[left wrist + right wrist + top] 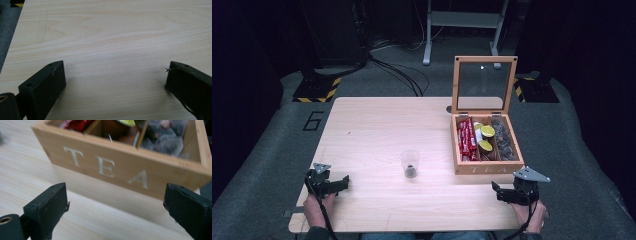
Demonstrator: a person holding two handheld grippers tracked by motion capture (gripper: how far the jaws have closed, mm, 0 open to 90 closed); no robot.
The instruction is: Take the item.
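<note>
High view: the left gripper (343, 183) rests at lower left, the right gripper (497, 191) at lower right just below the tea box (488, 167); a plastic cup (410, 163) stands mid-frame.

Left gripper view: jaws wide apart, holding nothing, over the bare table (112, 37).

Right gripper view: jaws wide apart, holding nothing; the box fills the upper frame.

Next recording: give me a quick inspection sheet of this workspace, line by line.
Surface: pale wooden table, bare between items.
Job's things: open tea box, glass lid upright, three compartments filled; clear plastic cup with something dark at its bottom.
Clutter: nothing seen.
Grippers: left gripper and right gripper open, empty, at the near edge.
Cables: one trails from each gripper; black cables on the floor.
Surroundings: grey carpet, hazard-striped stand bases.
</note>
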